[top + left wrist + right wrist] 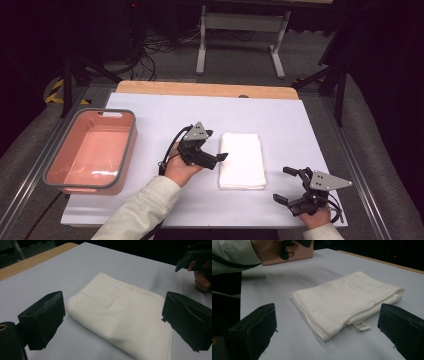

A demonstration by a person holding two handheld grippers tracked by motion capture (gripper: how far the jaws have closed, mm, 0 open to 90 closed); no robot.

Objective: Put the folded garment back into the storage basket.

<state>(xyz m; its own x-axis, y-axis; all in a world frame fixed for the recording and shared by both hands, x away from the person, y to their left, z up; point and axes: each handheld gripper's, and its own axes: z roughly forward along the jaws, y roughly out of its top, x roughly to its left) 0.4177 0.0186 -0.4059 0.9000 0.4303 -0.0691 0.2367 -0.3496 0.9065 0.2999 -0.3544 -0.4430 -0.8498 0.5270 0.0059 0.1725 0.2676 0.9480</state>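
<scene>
White folded cloth towel flat at mid table, soft, light, limp; grab layered edge. Left gripper jaws apart just beside it; right gripper apart, near

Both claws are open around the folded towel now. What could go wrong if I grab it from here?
The towel is folded in several layers with loose edges showing at its near corner, so the left claw may pinch only the top layer and unfold it. The right claw sits off the towel's corner, so it could close on bare table. Uneven grabs may drag the towel crooked.
</scene>
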